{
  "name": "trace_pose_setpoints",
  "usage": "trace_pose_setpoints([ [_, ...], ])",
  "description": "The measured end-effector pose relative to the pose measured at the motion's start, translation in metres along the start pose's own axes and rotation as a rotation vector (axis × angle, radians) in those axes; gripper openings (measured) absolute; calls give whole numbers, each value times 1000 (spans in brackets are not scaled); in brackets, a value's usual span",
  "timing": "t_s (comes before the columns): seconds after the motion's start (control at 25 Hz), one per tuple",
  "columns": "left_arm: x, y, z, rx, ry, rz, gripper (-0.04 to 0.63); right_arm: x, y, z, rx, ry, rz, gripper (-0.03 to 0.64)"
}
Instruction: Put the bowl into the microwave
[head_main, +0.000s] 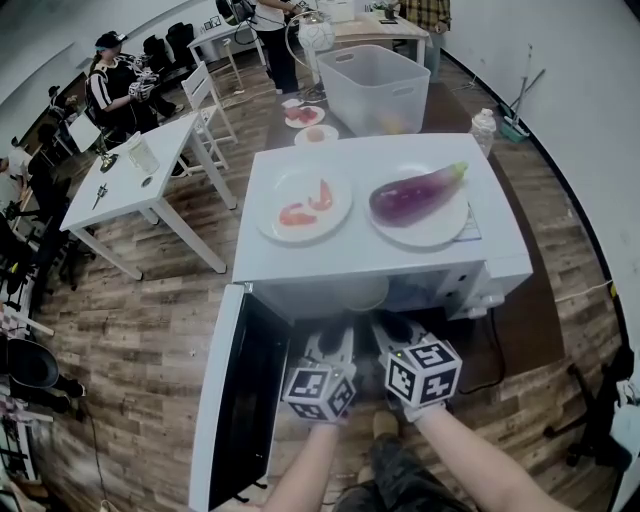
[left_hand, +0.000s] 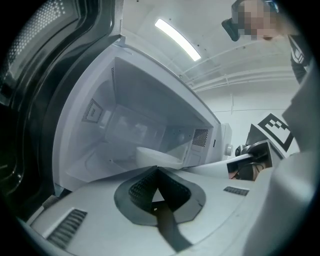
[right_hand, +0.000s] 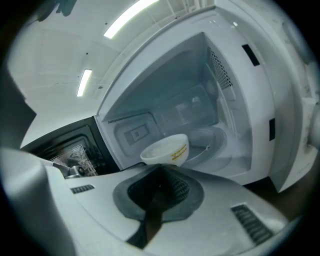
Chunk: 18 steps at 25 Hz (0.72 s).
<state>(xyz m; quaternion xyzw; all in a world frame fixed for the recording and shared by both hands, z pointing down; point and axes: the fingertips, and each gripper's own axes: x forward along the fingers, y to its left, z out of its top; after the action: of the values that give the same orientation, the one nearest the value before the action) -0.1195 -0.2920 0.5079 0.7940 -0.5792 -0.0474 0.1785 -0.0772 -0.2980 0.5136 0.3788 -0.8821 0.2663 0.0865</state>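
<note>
Both grippers are pinched shut on the white bowl (right_hand: 167, 149). The left gripper (left_hand: 157, 170) has the bowl's left rim and the right gripper (right_hand: 161, 167) has the near-right rim. The bowl sits right at the mouth of the microwave (head_main: 290, 255), whose door (head_main: 225, 400) is swung open on the left. On top of the microwave are a plate of shrimp (head_main: 303, 205) and an eggplant (head_main: 415, 195) on another plate.

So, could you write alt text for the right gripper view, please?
The right tongs pinch the rim of a white bowl, held just in front of the open white microwave. Its dark door stands open on the left, with ceiling lights above.
</note>
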Motion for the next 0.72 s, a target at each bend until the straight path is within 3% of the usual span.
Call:
trace_pose_setpoints([
  [0.48,10,0,-1,-10,14,2,-9,7,-9,5,45,-1,-14,6],
  [0.72,16,2,-1,30,3,26,-9,12,-15,11,52,-54,-42,5],
])
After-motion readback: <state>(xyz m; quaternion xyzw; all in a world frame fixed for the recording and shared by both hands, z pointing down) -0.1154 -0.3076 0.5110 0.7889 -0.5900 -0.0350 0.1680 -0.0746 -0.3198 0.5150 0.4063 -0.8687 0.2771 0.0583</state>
